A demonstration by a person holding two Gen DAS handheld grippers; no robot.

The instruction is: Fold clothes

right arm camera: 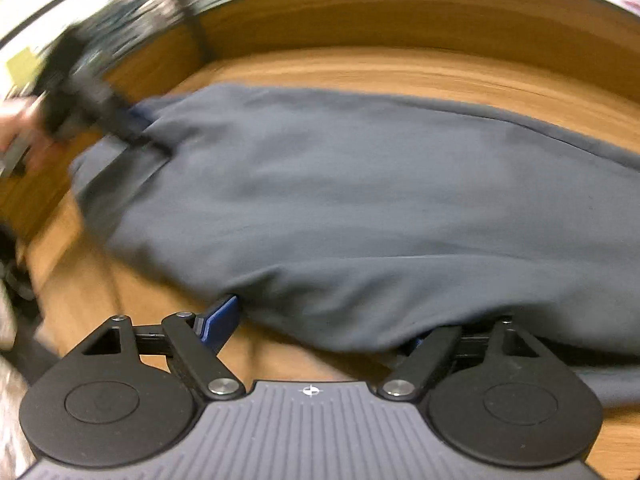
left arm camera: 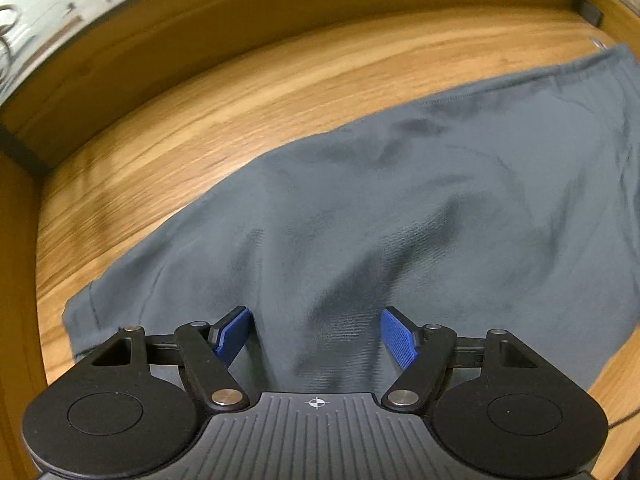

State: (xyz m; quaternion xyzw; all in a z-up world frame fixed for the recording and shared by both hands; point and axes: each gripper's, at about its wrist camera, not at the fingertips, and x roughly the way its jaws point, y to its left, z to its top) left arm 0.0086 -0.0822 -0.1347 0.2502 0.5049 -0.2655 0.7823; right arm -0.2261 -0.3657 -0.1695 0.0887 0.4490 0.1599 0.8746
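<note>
No brand, label or readable writing shows anywhere; the only mark is a small white crosshair printed on the body of each tool, and the far background in both views is too blurred to read.

A grey garment [left arm camera: 400, 208] lies spread on the wooden surface [left arm camera: 180, 128], loosely flattened with soft creases. In the left wrist view its far edge is a stitched hem running from the near left up to the far right, and a squared corner with a seam sits at the near left, close to the surface's left edge. A broad strip of bare wood lies beyond that hem, bounded at the far side by a raised wooden rim [left arm camera: 280, 20]. A narrower bare patch shows at the near right.

The left tongs [left arm camera: 316, 334] stand wide apart above the cloth, both blue pads [left arm camera: 236, 334] clear of it, with nothing held.

In the right wrist view the garment [right arm camera: 360, 200] fills the middle, with bare wood at the near left [right arm camera: 132, 292] and along the far side. The right tongs [right arm camera: 320, 328] are spread wide too; the near fold of cloth drapes over the right-hand finger and hides its pad, while the left-hand pad [right arm camera: 218, 322] sits just beside the cloth's edge. The pads are not pressing on the fabric. At the far left, blurred, a hand [right arm camera: 20, 128] holds the other tool at the garment's far left corner.
</note>
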